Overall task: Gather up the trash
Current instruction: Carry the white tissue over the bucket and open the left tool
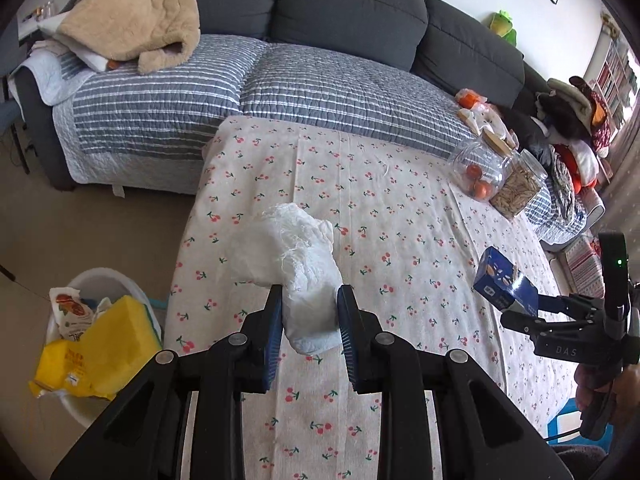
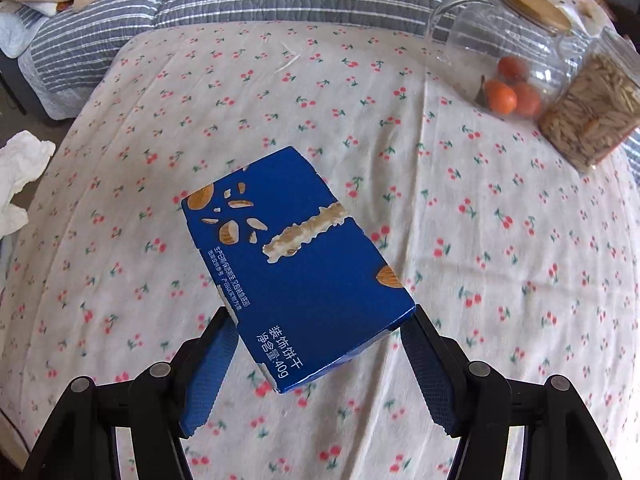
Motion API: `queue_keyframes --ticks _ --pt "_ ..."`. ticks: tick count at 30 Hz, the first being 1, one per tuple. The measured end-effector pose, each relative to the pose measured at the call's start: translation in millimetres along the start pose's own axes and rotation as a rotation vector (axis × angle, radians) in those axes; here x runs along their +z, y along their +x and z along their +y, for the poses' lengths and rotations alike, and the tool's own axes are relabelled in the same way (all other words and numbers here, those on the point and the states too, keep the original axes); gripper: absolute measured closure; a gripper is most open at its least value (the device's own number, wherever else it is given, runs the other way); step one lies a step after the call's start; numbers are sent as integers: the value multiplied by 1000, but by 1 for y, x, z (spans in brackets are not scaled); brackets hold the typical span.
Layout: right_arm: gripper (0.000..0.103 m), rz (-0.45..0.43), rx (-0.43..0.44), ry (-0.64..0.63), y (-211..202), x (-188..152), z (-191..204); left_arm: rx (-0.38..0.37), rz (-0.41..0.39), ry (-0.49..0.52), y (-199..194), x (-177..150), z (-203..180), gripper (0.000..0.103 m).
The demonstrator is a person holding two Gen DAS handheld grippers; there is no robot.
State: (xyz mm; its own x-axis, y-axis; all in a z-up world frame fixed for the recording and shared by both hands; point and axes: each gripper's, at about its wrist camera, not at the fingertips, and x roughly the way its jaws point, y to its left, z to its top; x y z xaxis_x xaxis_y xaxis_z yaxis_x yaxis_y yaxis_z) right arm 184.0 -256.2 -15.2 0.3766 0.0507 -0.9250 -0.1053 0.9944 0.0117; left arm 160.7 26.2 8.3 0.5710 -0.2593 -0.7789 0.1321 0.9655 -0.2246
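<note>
At the far left of the left wrist view a white bin (image 1: 106,284) stands on the floor beside the table, stuffed with a yellow bag (image 1: 100,356) and a printed wrapper (image 1: 68,308). Next to it the table (image 1: 400,208) spreads out under a cherry-print cloth, with a grey sofa (image 1: 344,12) behind it and a beige blanket (image 1: 132,12) heaped on the sofa's left end. The left gripper (image 1: 310,328) is clamped on a crumpled white paper wad (image 1: 296,256), its blue pads pressing both sides of the wad's lower part, and the wad hangs above the cloth. Further right, at the table's far edge, a glass jar of small oranges (image 1: 478,168) leans against a jar of seeds (image 1: 520,188). At the right edge the right gripper (image 2: 320,356), held in a person's hand (image 1: 600,388), is closed on a blue biscuit box (image 2: 296,264); the box is tilted and lifted clear of the cloth, gripped at its near end between the two blue pads. In the right wrist view the wad shows at the left edge, the two jars at the upper right
</note>
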Motion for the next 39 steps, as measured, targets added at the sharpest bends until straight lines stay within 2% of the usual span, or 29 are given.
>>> queue_keyframes --ticks 6,11,13,21,26,30,33,36,39 --pt "31 4 32 27 -18 -33 19 15 -28 -14 -31 -19 27 75" --pt "31 1 81 61 -17 -50 32 43 -62 -53 -57 -30 68 75" --pt "31 18 108 84 -15 -53 40 65 -75 -75 -67 -32 89 75" --pt "31 22 155 35 -4 -46 86 127 -95 -230 -92 -43 181 75" --pt "33 20 173 24 4 -36 108 160 -47 -279 -78 -52 216 75" --pt "36 16 184 -7 9 -30 127 173 42 -300 -42 -60 241 75" --pt "36 31 182 -21 19 -28 137 159 105 -360 -18 -68 260 75" --pt "37 34 179 -12 24 -26 139 143 125 -397 -7 -71 268 74" --pt "38 3 187 -23 16 -24 141 135 139 -365 -2 -69 266 72"
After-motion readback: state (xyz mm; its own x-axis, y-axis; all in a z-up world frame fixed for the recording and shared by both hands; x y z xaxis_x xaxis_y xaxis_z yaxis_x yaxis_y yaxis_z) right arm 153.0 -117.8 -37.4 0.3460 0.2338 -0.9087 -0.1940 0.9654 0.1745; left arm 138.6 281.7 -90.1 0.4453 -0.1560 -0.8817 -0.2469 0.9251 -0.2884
